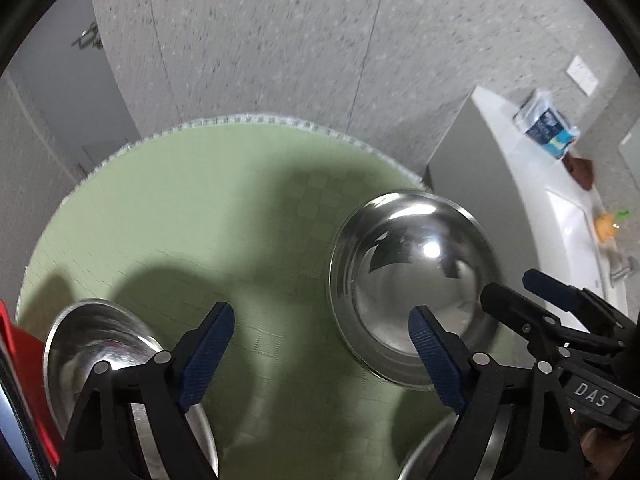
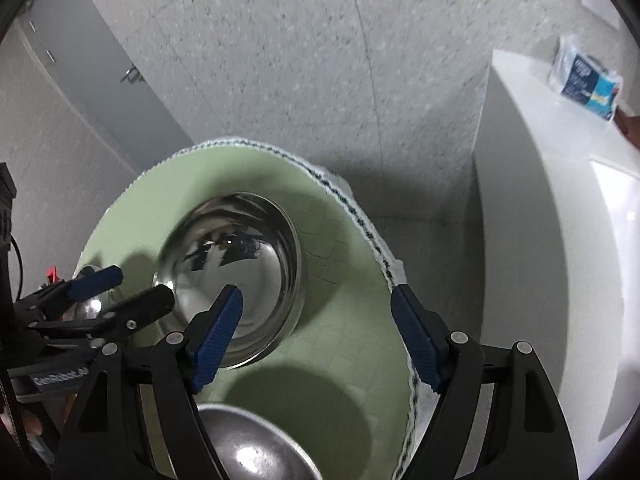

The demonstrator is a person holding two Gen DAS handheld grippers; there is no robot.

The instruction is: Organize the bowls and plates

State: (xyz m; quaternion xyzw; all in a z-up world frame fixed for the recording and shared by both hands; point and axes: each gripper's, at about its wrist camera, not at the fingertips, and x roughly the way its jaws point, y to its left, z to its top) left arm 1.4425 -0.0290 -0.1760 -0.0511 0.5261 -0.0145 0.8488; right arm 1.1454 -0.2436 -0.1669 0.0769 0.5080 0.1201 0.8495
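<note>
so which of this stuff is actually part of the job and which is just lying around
Part of the job:
- large steel bowl on the green mat
- steel bowl at the left
- steel bowl nearest the camera
- left gripper and right gripper, both open and empty

Just lying about:
- blue and white packet on the white counter
- orange item
- red object

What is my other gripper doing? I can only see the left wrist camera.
Observer: The right gripper is open and empty. One of its fingers is over the near rim of the big bowl.
Operator: Is there another bowl by it?
Observer: Yes, a second steel bowl sits just below it, nearer than the big one.
Operator: Where does the mat stop?
Observer: The green mat ends on the right in a white trim with a dark pattern.
</note>
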